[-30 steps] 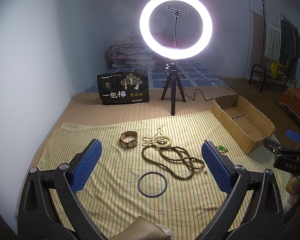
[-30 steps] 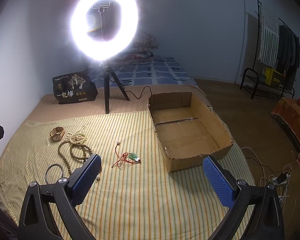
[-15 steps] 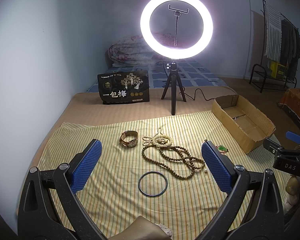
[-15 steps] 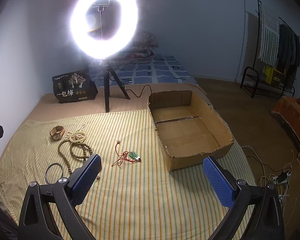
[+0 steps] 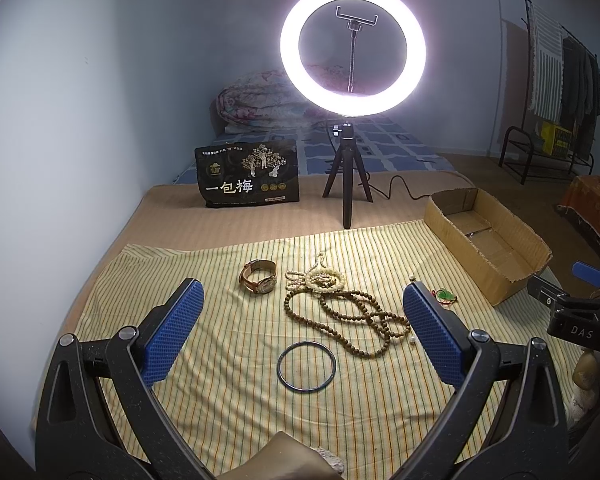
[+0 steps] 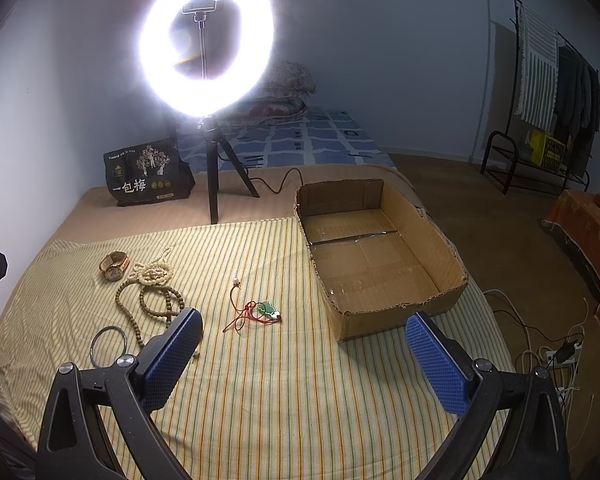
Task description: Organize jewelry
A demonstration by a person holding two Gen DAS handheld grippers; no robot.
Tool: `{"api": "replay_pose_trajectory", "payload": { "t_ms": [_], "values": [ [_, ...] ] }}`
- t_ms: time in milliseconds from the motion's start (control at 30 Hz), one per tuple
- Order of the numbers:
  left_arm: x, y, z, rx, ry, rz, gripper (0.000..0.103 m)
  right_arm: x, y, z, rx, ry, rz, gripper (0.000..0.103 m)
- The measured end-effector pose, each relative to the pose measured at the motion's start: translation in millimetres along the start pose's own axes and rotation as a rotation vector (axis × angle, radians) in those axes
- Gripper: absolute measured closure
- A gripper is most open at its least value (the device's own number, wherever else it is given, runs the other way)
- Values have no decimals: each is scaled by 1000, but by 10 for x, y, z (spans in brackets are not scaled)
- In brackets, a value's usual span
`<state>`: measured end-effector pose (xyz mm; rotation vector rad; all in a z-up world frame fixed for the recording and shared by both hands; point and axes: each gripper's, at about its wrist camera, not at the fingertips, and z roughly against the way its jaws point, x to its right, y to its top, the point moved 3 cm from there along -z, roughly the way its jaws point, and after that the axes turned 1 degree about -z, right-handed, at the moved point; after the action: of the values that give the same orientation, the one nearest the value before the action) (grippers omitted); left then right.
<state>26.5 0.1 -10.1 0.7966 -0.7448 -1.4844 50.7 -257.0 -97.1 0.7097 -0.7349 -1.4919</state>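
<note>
We hold the left gripper (image 5: 303, 328) and the right gripper (image 6: 304, 356) wide apart, both empty. The jewelry lies on the striped cloth (image 6: 260, 400); the cardboard box (image 6: 436, 240) has nothing in it. We suggest pinching the thin bangle (image 5: 306, 366) at its rim (it lies flat), slowly.

Glowing bright on a black tripod (image 5: 346, 184): a ring light (image 5: 353, 44), washing pale blue walls (image 5: 100, 60). Lying folded behind it, a floral quilt (image 5: 256, 100) on a blue checked bed (image 6: 312, 140). Standing right on brown floor (image 6: 480, 208): a clothes rack (image 6: 556, 80), garments hanging.
</note>
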Motion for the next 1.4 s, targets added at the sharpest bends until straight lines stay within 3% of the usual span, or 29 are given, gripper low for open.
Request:
{"api": "replay_pose_trajectory", "payload": {
  "t_ms": [833, 1200, 1400],
  "values": [
    [-178, -170, -121, -47, 40, 9, 1, -44, -46, -76, -35, 39, 7, 0],
    [-420, -415, -406, -172, 57, 43, 1, -188, -189, -253, -87, 103, 71, 5],
    [-498, -593, -611, -283, -5, 89, 2, -289, -235, -406, -156, 158, 86, 12]
  ]
}}
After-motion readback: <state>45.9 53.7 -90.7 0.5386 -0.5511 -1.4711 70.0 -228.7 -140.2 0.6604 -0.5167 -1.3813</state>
